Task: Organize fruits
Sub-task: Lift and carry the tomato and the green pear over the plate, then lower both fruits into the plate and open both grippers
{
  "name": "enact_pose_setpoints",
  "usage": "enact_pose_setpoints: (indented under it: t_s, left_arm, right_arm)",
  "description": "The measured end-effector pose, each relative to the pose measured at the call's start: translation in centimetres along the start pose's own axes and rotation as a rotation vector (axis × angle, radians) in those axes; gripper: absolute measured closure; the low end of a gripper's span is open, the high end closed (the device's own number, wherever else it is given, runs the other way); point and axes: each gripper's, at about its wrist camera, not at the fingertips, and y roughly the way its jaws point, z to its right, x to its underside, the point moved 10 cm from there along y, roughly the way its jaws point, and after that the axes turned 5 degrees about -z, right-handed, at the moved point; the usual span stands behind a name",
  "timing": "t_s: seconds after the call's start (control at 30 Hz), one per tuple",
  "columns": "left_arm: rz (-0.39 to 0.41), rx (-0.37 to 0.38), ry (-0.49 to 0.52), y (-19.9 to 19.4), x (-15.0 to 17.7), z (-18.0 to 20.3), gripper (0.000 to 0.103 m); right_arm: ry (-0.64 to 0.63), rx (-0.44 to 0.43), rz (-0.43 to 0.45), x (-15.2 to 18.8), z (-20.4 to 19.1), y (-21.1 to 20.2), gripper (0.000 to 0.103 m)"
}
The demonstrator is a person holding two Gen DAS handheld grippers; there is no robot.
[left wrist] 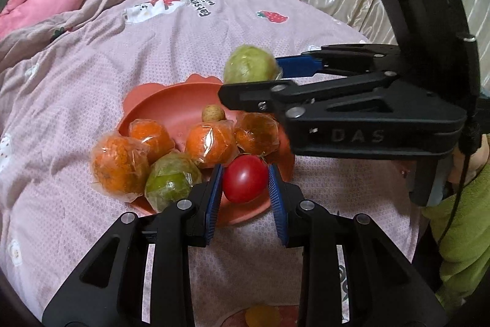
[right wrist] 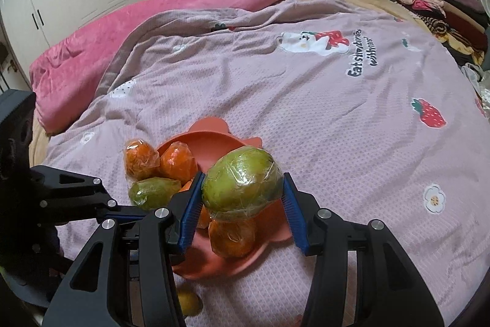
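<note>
**Both claws loaded over the plate: tomato and wrapped green fruit going in**

Step in hand, as I read it: placing fruit onto the salmon plate (left wrist: 171,100) lying on the bed (left wrist: 214,29).

Left claw (left wrist: 246,183): narrow, its blue pads pinching the red tomato (left wrist: 245,178) at lower centre of the left wrist view, just over the plate's near rim. Whether the tomato is touching the plate cannot be told.

Right claw (right wrist: 243,192): part closed, gripping a film-wrapped green fruit (right wrist: 242,181) at centre of the right wrist view, hovering above the plate and above a wrapped orange (right wrist: 232,238).

Already on the plate: several wrapped oranges (left wrist: 121,164), a second wrapped green fruit (left wrist: 171,180) and a small tan fruit (left wrist: 213,113). A yellow fruit (right wrist: 190,304) is lying off the plate at the bottom edge.

Next move, judged: each claw needs a free spot. The bare area is toward the plate's far side; lowering there before opening would be avoiding a roll-off, since the pile is crowding the near rim. The yellow fruit is remaining to collect.
</note>
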Motion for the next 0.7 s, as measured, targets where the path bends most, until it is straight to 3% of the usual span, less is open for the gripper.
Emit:
enact_pose_setpoints:
  t_s: [0.27, 0.4, 0.7]
  left_arm:
    - [0.0, 0.006, -0.006, -0.1, 0.0, 0.1, 0.08]
    - [0.009, 0.019, -0.009, -0.4, -0.1, 0.2, 0.07]
    - [0.011, 0.011, -0.007, -0.7, -0.1, 0.2, 0.07]
  right_arm:
    - [-0.014, -0.007, -0.022, -0.4, -0.8, 1.1, 0.055]
    - [-0.014, -0.01, -0.032, -0.5, -0.9, 1.4, 0.055]
    - [-0.009, -0.014, -0.048, -0.5, -1.0, 2.0, 0.053]
